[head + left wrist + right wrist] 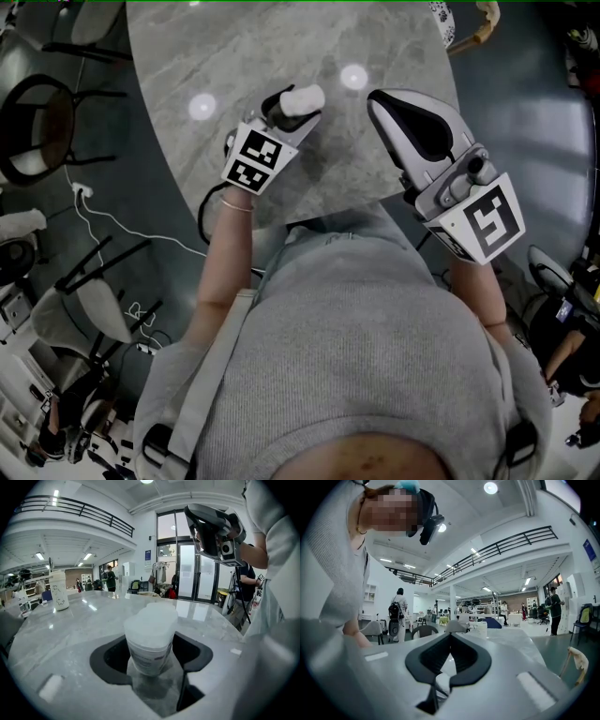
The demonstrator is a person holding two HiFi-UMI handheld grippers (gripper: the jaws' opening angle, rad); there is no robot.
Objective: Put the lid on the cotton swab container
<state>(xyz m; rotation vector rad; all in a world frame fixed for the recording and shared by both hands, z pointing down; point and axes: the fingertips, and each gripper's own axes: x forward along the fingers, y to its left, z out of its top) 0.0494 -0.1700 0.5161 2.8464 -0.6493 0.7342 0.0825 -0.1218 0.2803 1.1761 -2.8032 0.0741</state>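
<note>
Left gripper view showed the left gripper pinching a translucent white plastic cotton swab container, its cloudy lid on top, over the grey marble table; the right gripper, jaws pressed together, hung nearby

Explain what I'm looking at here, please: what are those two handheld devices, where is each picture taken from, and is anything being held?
There is no robot here: a person holds a hand-operated claw in each hand over a grey marble table. One picture comes from a camera on the person's head, looking down. The other two cameras ride on the claws and look along them. The left claw grips a small white cotton swab container, upright, with its frosted lid apparently on top. The right claw is shut, empty and held above the table.
</note>
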